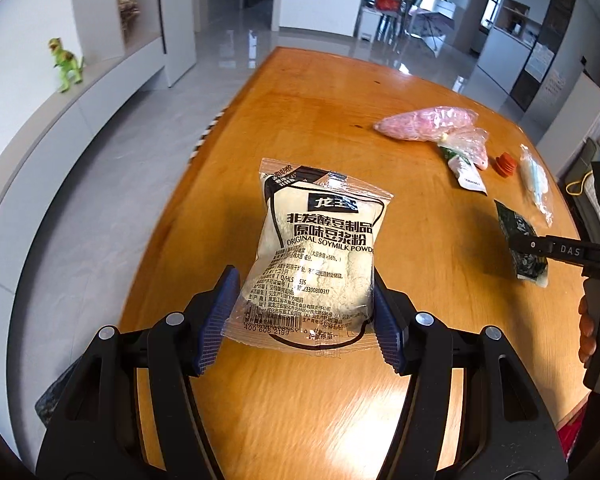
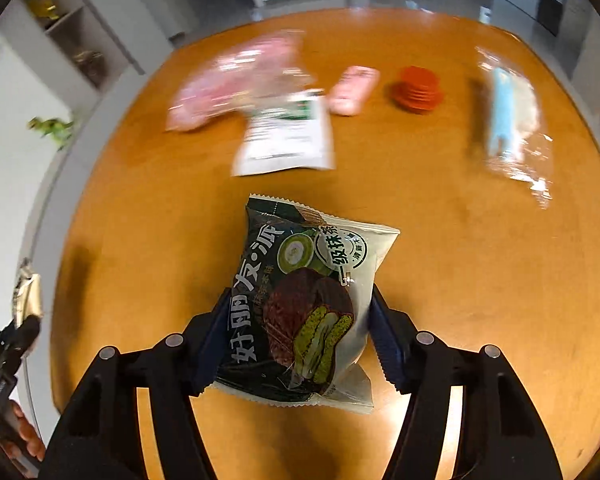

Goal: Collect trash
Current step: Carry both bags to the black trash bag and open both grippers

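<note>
My left gripper has its fingers clamped on the soymilk powder packet, pinching it by its lower half so the top flops toward twelve o'clock above the tabletop. My right gripper has its fingers around the green matcha pie wrapper; the pads sit right at its edges, and I judge they are gripping it, though the hold looks light. More trash waits on the tabletop: in the right wrist view a pink bag at eleven o'clock, a white sachet at twelve, a small pink wrapper beside it, an orange ridged cap at one, and a clear wrapper with something pale blue inside at two. The risks I see are these: both packets are slick film and puffy, so a fast swing could let one slide out of the pads, the pie wrapper sooner because it is held near its bottom corner. The soymilk packet's powder could shift and tip it. With both hands full, I cannot take the other pieces until these go somewhere, and no bin shows in either view.
</note>
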`<state>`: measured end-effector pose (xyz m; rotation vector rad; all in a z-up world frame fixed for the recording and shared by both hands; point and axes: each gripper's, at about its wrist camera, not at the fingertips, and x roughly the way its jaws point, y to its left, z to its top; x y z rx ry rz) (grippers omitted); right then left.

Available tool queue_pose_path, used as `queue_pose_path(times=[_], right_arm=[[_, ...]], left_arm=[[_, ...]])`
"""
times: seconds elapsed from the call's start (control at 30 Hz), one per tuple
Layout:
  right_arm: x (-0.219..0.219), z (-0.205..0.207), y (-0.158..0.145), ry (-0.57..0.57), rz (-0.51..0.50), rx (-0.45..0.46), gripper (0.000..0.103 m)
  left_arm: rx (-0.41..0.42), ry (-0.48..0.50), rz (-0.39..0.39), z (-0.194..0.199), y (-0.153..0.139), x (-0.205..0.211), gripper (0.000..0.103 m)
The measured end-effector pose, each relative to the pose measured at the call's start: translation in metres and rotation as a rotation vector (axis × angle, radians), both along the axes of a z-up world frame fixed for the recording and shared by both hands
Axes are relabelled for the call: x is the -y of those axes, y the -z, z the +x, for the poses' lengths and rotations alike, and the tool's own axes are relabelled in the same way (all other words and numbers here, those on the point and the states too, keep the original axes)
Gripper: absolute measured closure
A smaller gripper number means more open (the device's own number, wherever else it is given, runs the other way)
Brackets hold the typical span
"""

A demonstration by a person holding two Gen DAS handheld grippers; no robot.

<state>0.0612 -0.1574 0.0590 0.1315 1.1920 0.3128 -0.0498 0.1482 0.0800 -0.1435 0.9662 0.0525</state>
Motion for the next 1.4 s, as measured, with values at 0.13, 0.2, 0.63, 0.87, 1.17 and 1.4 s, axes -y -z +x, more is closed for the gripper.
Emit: queue_pose_path(times=[0.13, 0.2, 0.63, 0.87, 1.17, 1.4], right_arm=[[-0.048, -0.024, -0.005, -0.106, 0.015, 0.024, 0.038], [-0.070, -0.035, -0.005, -0.158, 0.021, 0.027, 0.038], [-0.228, -0.120, -0.005, -0.499, 0.028, 0.027, 0.038], [-0.294, -0.175, -0.007, -0.671, 0.022, 0.042, 0.038], [-0.367, -0.266, 0.010, -0.911, -0.002, 0.050, 0.038], [-0.411, -0.318, 0.043, -1.046, -0.042, 0.000, 0.038]], left_arm=[[0.024, -0.054, 0.011, -0.035, -0.008, -0.019, 0.042], [0.038, -0.082, 0.012, -0.051, -0.010, -0.029, 0.042], [0.071, -0.322, 0.028, -0.164, -0.007, -0.107, 0.042], [0.072, -0.477, 0.000, -0.228, 0.006, -0.150, 0.042], [0.063, -0.649, 0.013, -0.310, 0.020, -0.189, 0.042], [0.051, -0.769, -0.008, -0.364, 0.033, -0.213, 0.042]])
